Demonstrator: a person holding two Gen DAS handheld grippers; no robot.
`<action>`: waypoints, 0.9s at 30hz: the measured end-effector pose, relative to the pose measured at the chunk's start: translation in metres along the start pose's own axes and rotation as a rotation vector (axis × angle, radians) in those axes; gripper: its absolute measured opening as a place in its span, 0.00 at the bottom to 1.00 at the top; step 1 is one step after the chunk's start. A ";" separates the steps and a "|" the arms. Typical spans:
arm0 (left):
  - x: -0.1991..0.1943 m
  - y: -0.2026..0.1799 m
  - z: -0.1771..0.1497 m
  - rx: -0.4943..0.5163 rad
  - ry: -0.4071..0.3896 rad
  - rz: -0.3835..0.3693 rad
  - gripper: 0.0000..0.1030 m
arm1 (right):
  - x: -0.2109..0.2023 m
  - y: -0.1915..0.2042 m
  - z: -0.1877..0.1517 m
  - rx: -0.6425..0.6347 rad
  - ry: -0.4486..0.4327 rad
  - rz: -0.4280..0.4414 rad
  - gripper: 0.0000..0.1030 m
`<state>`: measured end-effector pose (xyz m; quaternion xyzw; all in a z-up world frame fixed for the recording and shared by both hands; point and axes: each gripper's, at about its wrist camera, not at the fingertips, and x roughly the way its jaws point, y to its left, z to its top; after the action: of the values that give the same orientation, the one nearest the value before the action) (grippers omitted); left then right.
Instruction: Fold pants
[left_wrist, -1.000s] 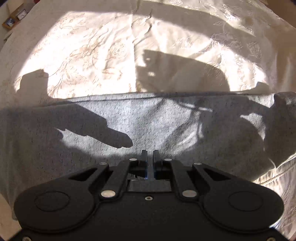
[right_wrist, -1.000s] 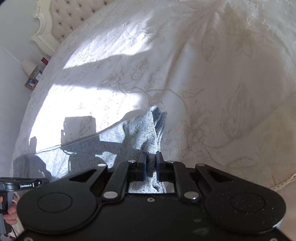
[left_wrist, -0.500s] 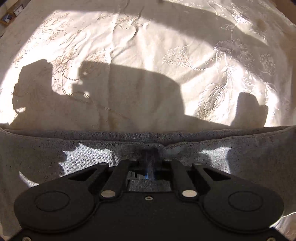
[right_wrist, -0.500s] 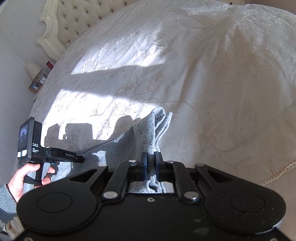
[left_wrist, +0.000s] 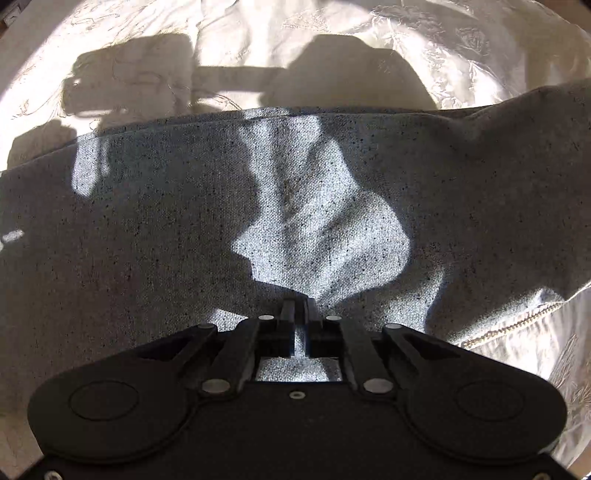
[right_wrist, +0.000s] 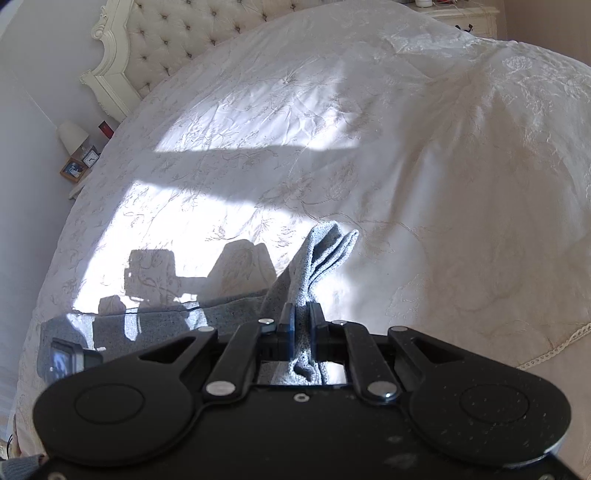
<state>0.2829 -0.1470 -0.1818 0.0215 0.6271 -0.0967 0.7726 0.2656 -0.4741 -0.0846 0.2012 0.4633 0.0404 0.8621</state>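
The grey speckled pants (left_wrist: 295, 206) lie spread across the white embroidered bedspread (left_wrist: 332, 55), filling the middle of the left wrist view. My left gripper (left_wrist: 299, 306) is shut on the pants' near edge, with cloth between the fingers. In the right wrist view my right gripper (right_wrist: 302, 314) is shut on a bunched, folded end of the pants (right_wrist: 325, 251), which sticks up past the fingertips. The rest of the cloth runs left and down from there (right_wrist: 166, 321).
The bedspread (right_wrist: 369, 147) covers the whole bed, with a lace-trimmed edge (right_wrist: 554, 347) at the right. A tufted headboard (right_wrist: 177, 37) stands at the far end. A nightstand with a lamp (right_wrist: 74, 136) and a clock is at the far left.
Both grippers stayed shut on the pants. The left gripper drew back toward me, so more grey cloth now lies ahead of it. The right gripper lifted and tilted, showing more of the bed.
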 end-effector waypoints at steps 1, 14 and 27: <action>-0.005 0.007 0.002 -0.021 -0.003 -0.030 0.13 | -0.002 0.010 0.001 -0.011 -0.005 -0.005 0.08; -0.070 0.177 -0.003 -0.064 -0.103 -0.004 0.14 | -0.004 0.229 -0.023 -0.179 -0.039 0.085 0.02; -0.071 0.174 0.001 -0.007 -0.095 -0.062 0.13 | 0.043 0.250 -0.125 -0.107 0.050 -0.101 0.17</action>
<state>0.3006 0.0324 -0.1276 -0.0053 0.5902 -0.1195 0.7983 0.2167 -0.1957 -0.0834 0.1302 0.4913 0.0265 0.8608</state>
